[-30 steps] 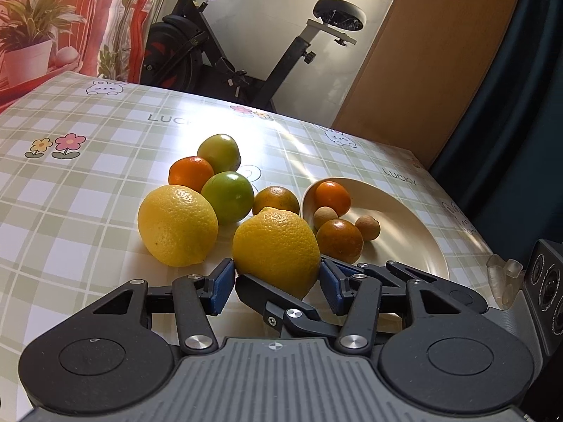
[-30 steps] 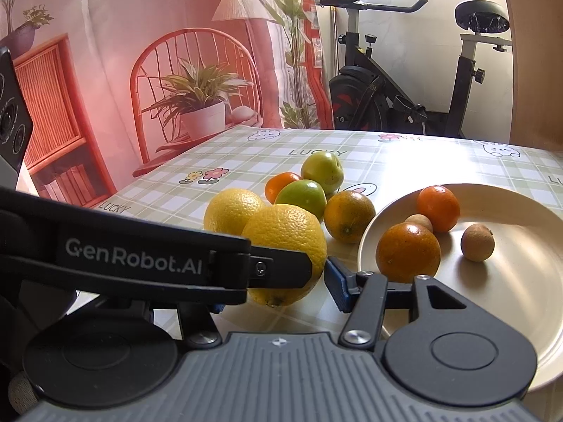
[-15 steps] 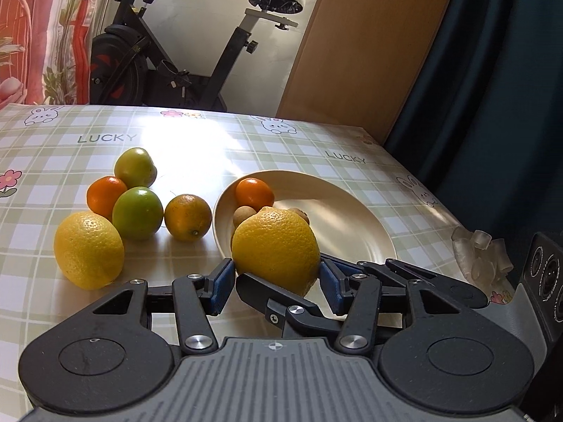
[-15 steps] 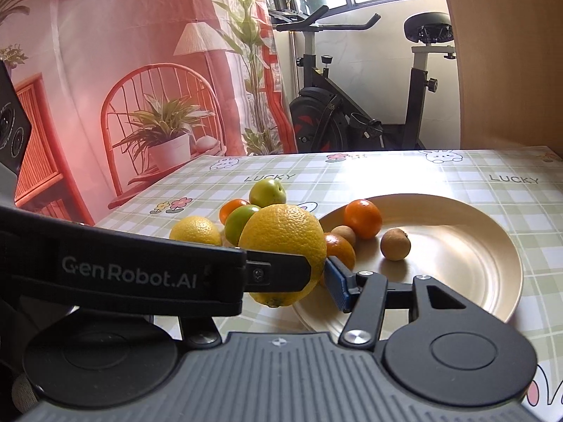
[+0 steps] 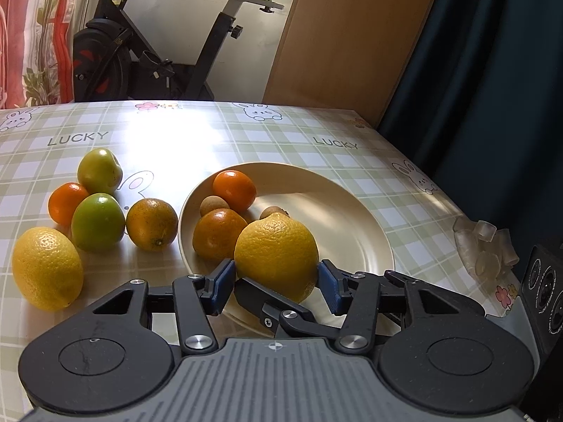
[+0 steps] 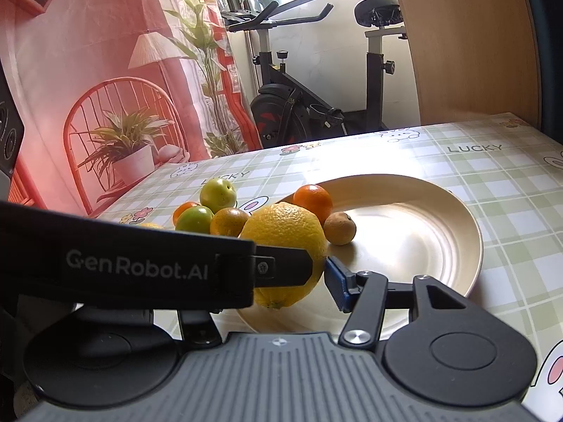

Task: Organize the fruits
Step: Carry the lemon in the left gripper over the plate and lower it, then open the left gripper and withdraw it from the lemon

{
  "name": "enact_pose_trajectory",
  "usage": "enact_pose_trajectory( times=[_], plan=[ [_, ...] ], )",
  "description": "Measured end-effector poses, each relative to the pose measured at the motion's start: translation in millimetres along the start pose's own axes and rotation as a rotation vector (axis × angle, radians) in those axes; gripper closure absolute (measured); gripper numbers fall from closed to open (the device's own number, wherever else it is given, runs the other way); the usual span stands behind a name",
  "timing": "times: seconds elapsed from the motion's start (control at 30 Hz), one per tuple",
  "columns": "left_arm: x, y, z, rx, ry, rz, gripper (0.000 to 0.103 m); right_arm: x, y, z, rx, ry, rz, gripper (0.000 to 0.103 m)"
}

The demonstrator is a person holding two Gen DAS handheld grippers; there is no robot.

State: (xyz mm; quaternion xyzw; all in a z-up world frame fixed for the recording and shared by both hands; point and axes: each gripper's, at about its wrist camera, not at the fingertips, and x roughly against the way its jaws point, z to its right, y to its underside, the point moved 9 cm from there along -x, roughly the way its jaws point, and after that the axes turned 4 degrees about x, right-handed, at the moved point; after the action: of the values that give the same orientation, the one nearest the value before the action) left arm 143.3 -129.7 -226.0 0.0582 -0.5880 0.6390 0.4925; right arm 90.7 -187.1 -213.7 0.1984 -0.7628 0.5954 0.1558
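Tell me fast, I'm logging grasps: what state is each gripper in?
Left gripper: closed on the lemon.
Right gripper: cannot be told; one finger is hidden behind the other gripper.

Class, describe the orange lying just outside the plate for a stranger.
Find the cream plate on the checked table. In the fruit cluster off its left rim, take the orange nearest that rim. Its neighbours are green, yellow or brighter orange.
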Motion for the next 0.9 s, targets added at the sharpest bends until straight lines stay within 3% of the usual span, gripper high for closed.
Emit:
enact_pose_trajectory(
  times=[0.8,0.9],
  plan=[
    [0.3,-10.6,-18.8,0.053,-0.047,0.037,0.047,-25.4,-6.6,-5.5,0.065,0.021,-0.009,0.044],
    [3.8,-12.1,-20.1,0.059,-0.056,0.044,0.047,-22.2,-7.2,-7.9,0.075,0.026,0.007,0.034]
  ],
)
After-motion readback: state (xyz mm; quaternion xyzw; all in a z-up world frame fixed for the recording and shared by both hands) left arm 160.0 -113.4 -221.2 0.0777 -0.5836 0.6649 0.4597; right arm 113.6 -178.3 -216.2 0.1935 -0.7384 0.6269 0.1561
